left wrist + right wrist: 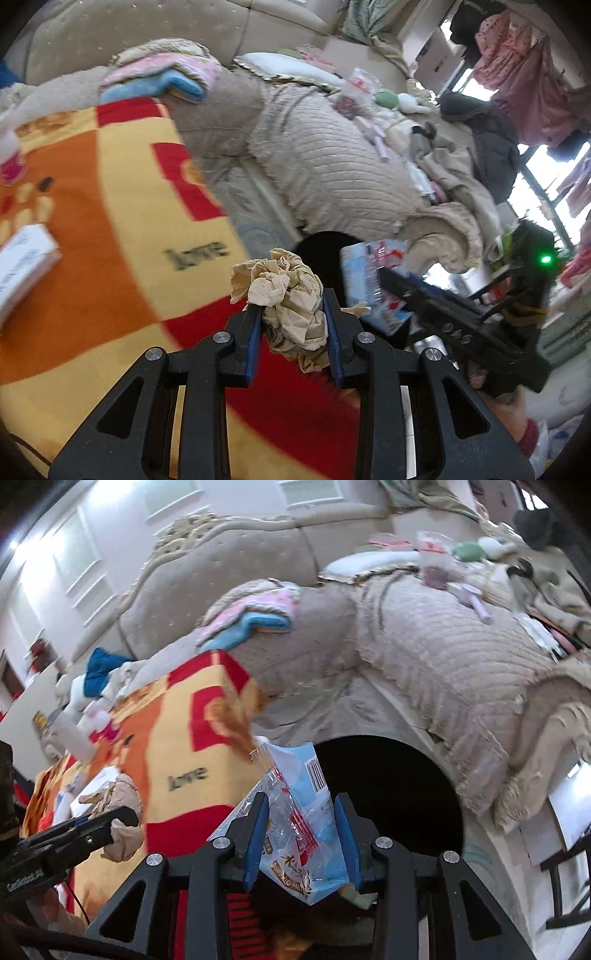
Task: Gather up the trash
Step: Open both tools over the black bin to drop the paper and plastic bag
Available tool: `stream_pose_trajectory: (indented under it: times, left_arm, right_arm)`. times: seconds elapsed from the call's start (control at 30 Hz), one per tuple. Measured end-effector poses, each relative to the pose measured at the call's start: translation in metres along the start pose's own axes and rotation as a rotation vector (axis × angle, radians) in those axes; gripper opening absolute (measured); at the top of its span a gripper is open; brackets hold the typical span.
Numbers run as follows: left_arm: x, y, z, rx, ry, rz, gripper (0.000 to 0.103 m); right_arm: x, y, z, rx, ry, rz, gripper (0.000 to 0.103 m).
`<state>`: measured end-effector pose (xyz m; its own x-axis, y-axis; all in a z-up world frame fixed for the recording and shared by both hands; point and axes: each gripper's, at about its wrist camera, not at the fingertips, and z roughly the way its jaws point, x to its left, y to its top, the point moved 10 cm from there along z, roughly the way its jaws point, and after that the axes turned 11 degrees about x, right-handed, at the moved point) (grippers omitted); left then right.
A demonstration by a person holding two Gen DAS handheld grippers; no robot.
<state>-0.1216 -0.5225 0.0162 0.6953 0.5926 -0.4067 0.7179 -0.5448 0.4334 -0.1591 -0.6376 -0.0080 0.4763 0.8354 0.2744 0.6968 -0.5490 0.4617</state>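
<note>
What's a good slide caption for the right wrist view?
Right gripper clamps a light-blue plastic snack wrapper above a round black bin opening.

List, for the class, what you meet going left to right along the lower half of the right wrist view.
Left gripper holding crumpled paper → orange blanket with the word "love" → blue snack wrapper in the right gripper → dark round bin opening → beige quilt.

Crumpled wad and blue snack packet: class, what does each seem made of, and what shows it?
Crumpled wad: probably thin beige tissue or paper; matte, with soft creases and ragged edges.
Blue snack packet: likely plastic film; glossy, partly see-through, printed with a barcode, and sharply wrinkled.
</note>
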Motion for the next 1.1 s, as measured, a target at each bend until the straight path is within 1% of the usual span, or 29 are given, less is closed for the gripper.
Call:
stream_pose_trajectory:
  times: [0.03, 0.07, 0.1, 0.13, 0.17, 0.23, 0.33, 0.43, 0.57, 0.67, 0.7, 0.77, 0.8, 0.83, 0.9, 0.93, 1.0, 1.03, 1.1]
  left_arm:
    - [-0.005, 0.002, 0.004, 0.001, -0.023, 0.001, 0.038]
    - [-0.011, 0.005, 0.011, 0.005, -0.049, 0.001, 0.051]
    - [-0.015, 0.005, 0.014, 0.009, -0.061, 0.001, 0.058]
    - [-0.018, 0.006, 0.019, 0.017, -0.073, -0.002, 0.063]
    - [-0.019, 0.005, 0.023, 0.027, -0.075, -0.004, 0.063]
    - [-0.016, 0.004, 0.026, 0.037, -0.066, -0.009, 0.063]
    - [-0.01, 0.0, 0.024, 0.038, -0.04, -0.005, 0.063]
    - [0.0, -0.003, 0.018, 0.029, -0.011, -0.017, 0.063]
    - [0.014, -0.008, 0.006, 0.007, 0.051, -0.025, 0.063]
    - [0.022, -0.013, -0.003, -0.011, 0.08, -0.017, 0.063]
    - [0.024, -0.014, -0.006, -0.017, 0.088, -0.016, 0.063]
    - [0.028, -0.017, -0.011, -0.023, 0.1, -0.016, 0.063]
    - [0.03, -0.018, -0.012, -0.025, 0.103, -0.017, 0.063]
    - [0.032, -0.019, -0.014, -0.026, 0.103, -0.021, 0.063]
    - [0.035, -0.022, -0.017, -0.029, 0.099, -0.029, 0.063]
    - [0.036, -0.022, -0.018, -0.03, 0.098, -0.033, 0.063]
    - [0.037, -0.023, -0.02, -0.03, 0.098, -0.035, 0.063]
    - [0.037, -0.023, -0.022, -0.031, 0.099, -0.034, 0.063]
    - [0.039, -0.024, -0.026, -0.038, 0.103, -0.034, 0.063]
  right_arm:
    - [-0.007, 0.0, 0.002, 0.004, -0.008, 0.017, 0.036]
    - [-0.012, 0.0, 0.002, 0.009, -0.009, 0.027, 0.039]
    - [-0.021, 0.0, 0.005, 0.02, -0.014, 0.051, 0.054]
    - [-0.026, 0.002, 0.006, 0.02, -0.016, 0.072, 0.074]
    - [-0.029, 0.003, 0.007, 0.017, -0.014, 0.09, 0.079]
    - [-0.036, 0.004, 0.005, 0.001, -0.003, 0.118, 0.079]
    - [-0.038, 0.001, 0.008, 0.017, -0.009, 0.116, 0.079]
    - [-0.031, -0.002, 0.016, 0.036, 0.0, 0.107, 0.079]
    - [-0.027, -0.006, 0.022, 0.058, -0.007, 0.109, 0.079]
    - [-0.021, -0.006, 0.022, 0.049, 0.037, 0.123, 0.08]
    - [-0.02, -0.006, 0.02, 0.046, 0.035, 0.123, 0.081]
    - [-0.017, -0.006, 0.02, 0.047, 0.021, 0.108, 0.083]
    - [-0.015, -0.006, 0.02, 0.049, 0.017, 0.1, 0.086]
    - [-0.013, -0.006, 0.019, 0.05, 0.02, 0.095, 0.089]
    - [-0.01, -0.005, 0.016, 0.043, 0.039, 0.09, 0.09]
    - [-0.01, -0.005, 0.015, 0.038, 0.034, 0.088, 0.092]
    - [-0.013, -0.007, 0.021, 0.07, -0.006, 0.083, 0.093]
    - [-0.014, -0.009, 0.023, 0.087, -0.01, 0.085, 0.093]
    - [-0.015, -0.01, 0.019, 0.075, 0.012, 0.095, 0.093]
